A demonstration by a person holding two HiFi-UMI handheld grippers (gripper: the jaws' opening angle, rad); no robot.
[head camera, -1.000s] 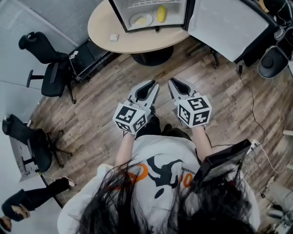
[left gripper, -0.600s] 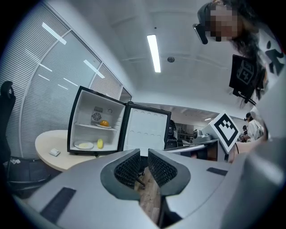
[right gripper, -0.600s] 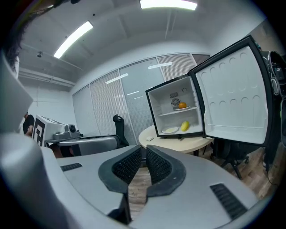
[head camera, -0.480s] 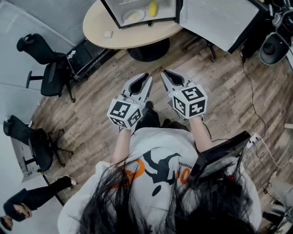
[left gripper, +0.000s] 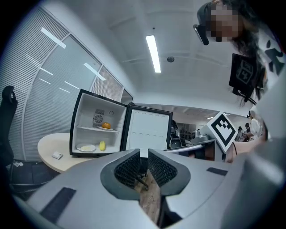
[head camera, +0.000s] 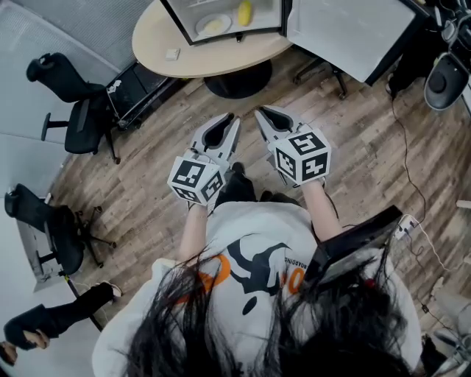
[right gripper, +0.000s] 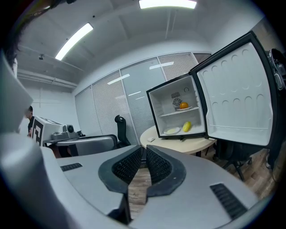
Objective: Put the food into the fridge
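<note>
Now the person stands well back from the fridge (right gripper: 163, 105). It sits on a round table (head camera: 158, 40) with its door (head camera: 346, 33) swung wide open. All the food is already inside the fridge. An orange (right gripper: 183, 105) sits on the fridge's upper shelf. A yellow fruit (head camera: 243, 12) lies on the fridge's bottom. Just beside it is a plate (head camera: 199, 29) with something pale on it. A small white block (head camera: 172, 54) lies on the table just outside the fridge, on the side away from the door.

The left gripper (head camera: 229, 119) and the right gripper (head camera: 261, 114) are held side by side, well apart from the fridge. Both point toward it and hang over the wooden floor (head camera: 147, 169). The left gripper's jaws are pressed almost together, with only a thin slit between them and nothing in it. The right gripper's jaws are squeezed together too, and they are empty.

A second ago the fridge showed lower in the head view. Now it has slid up to the top edge, so less of its inside shows. Both grippers have drifted a little up and to the left in that view. Their jaws were closed and empty then as well. The food in the fridge has not moved.
</note>
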